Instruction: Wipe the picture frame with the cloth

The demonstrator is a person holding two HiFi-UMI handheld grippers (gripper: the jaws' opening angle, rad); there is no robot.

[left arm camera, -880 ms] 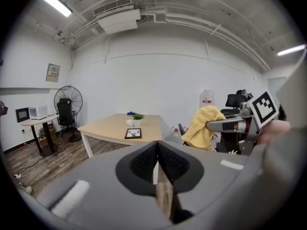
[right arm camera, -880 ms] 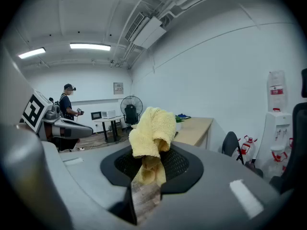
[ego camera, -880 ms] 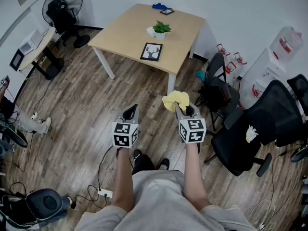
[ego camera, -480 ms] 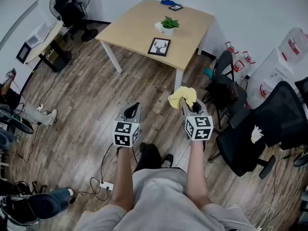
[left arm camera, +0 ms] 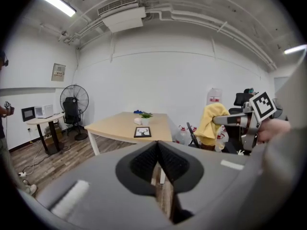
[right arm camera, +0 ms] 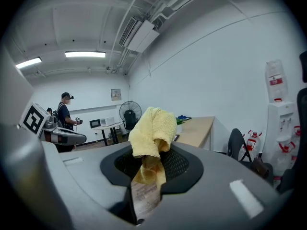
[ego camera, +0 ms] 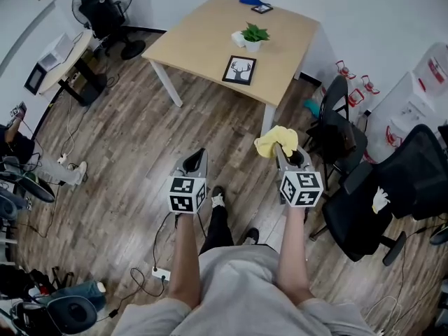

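A black picture frame (ego camera: 239, 70) with a deer print lies flat near the front edge of the light wooden table (ego camera: 203, 40); it also shows small in the left gripper view as the frame (left arm camera: 142, 132). My right gripper (ego camera: 282, 148) is shut on a yellow cloth (ego camera: 275, 141), held in the air over the floor, well short of the table. The cloth (right arm camera: 152, 133) bunches out of the jaws. My left gripper (ego camera: 197, 159) is shut and holds nothing, level with the right one.
A small potted plant (ego camera: 254, 33), a white dish and a second small frame (ego camera: 262, 8) with a blue cloth stand further back on the table. Black chairs (ego camera: 371, 208) and water bottles (ego camera: 353, 75) crowd the right. A fan (ego camera: 105, 2) and a side desk are at left; cables lie on the floor.
The person has stepped forward, so the table and frame sit closer. Both grippers stay shut, the right one still holding the cloth.
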